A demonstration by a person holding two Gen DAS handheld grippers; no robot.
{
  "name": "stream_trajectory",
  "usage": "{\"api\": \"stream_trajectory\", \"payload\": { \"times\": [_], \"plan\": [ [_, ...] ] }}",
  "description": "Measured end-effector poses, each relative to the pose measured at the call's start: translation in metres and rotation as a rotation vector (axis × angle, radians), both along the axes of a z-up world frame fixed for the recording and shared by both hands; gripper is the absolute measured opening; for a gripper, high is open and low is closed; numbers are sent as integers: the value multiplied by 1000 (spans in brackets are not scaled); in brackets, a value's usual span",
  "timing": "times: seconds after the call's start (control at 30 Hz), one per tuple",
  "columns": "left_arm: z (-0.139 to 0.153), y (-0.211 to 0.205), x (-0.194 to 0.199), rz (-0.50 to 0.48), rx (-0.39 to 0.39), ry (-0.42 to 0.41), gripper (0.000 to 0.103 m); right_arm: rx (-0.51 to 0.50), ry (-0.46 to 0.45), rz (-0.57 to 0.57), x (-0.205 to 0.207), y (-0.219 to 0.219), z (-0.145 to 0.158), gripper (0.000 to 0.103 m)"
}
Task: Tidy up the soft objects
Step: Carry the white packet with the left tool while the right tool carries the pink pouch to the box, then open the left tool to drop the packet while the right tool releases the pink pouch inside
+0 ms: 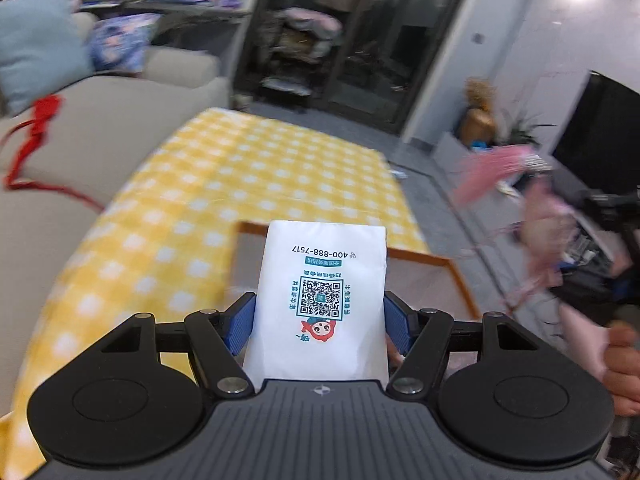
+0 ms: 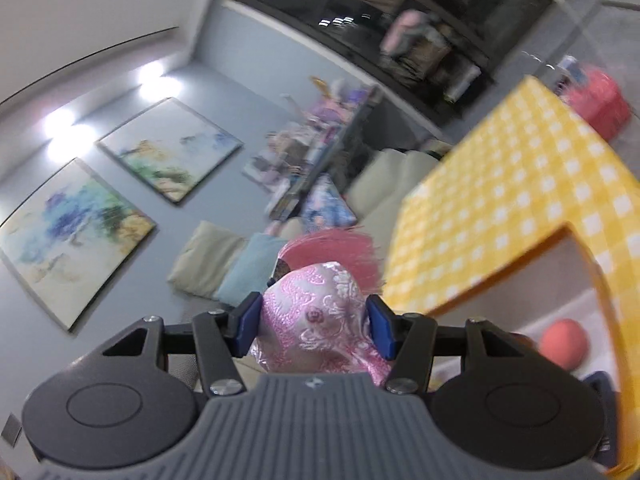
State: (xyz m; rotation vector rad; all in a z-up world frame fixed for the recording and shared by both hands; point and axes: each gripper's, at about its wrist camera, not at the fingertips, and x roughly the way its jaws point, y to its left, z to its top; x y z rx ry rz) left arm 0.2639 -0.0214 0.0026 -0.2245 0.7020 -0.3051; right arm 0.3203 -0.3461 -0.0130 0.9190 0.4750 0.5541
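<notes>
My left gripper (image 1: 320,312) is shut on a white tissue pack (image 1: 324,276) printed with a QR code, a phone number and a red cartoon face; both blue pads press its sides. It hangs over an orange-rimmed box (image 1: 420,258) on the yellow checked tablecloth (image 1: 240,184). My right gripper (image 2: 316,322) is shut on a pink brocade pouch (image 2: 316,308) with a pink tassel (image 2: 332,248) sticking out beyond the fingers. In the left wrist view that pink pouch (image 1: 540,224) shows blurred at the right, with a hand (image 1: 620,360) below it.
A beige sofa (image 1: 100,120) with a light blue cushion (image 1: 36,48) and a red cord (image 1: 36,132) lies left of the table. An orange ball (image 2: 564,342) sits inside the box. Paintings (image 2: 168,148) hang on the wall; a dark glass door (image 1: 340,40) stands behind.
</notes>
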Motion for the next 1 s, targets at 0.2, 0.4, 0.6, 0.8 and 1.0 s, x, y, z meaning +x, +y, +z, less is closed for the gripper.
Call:
{"api": "stream_trajectory", "payload": {
  "times": [0.2, 0.4, 0.6, 0.8, 1.0],
  "plan": [
    [-22, -51, 20, -91, 36, 16, 77, -328, 118, -82, 28, 9, -24, 56],
    [-49, -74, 31, -78, 188, 69, 77, -572, 199, -106, 45, 42, -49, 56],
    [-75, -67, 31, -36, 250, 156, 77, -668, 205, -138, 50, 41, -57, 56],
    [-81, -58, 25, -19, 207, 212, 77, -725, 257, -159, 56, 41, -65, 56],
    [-78, -54, 18, -26, 202, 198, 77, -825, 246, -143, 60, 45, -65, 56]
  ]
}}
